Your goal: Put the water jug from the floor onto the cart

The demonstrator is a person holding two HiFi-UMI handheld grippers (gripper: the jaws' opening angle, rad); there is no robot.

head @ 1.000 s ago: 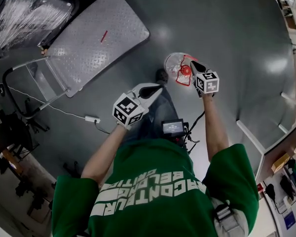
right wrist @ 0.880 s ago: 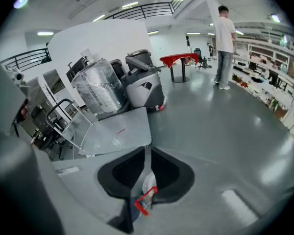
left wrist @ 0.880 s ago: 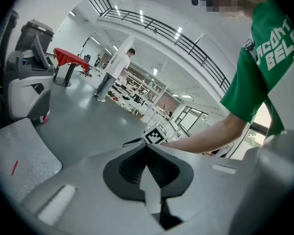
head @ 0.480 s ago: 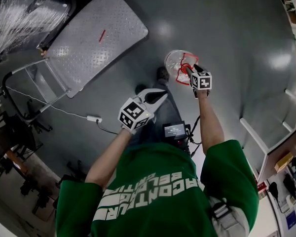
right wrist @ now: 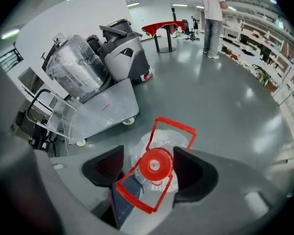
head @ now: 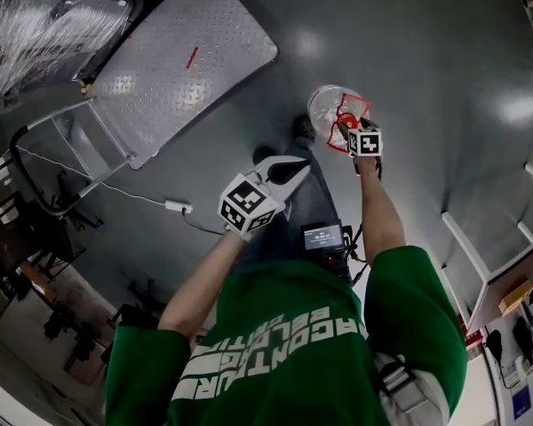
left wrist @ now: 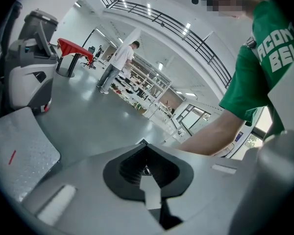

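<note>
Right of centre, upper frame, jug [head: 327, 105] is seen on floor [head: 426, 51]; its cap [right wrist: 154, 164] lies between right gripper's [right wrist: 148, 169] jaws, just opened wide, untouched. If handle [right wrist: 175, 127] is pinched, jug may swing free.

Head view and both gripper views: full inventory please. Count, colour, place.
water jug: 1, clear with red cap and handle, on the grey floor
cart: 1, grey plate deck, left of the jug
wrapped load: 1, clear film, behind the cart
floor machine: 1, grey and black, beside the wrapped load
table: 1, red, far end
bystander: 1, white top, near the table
plug on cable: 1, white, floor by the cart
left hand-held gripper: 1, white, shut, empty
right hand-held gripper: 1, white, jaws just been opening, jug's cap between them, ungripped
</note>
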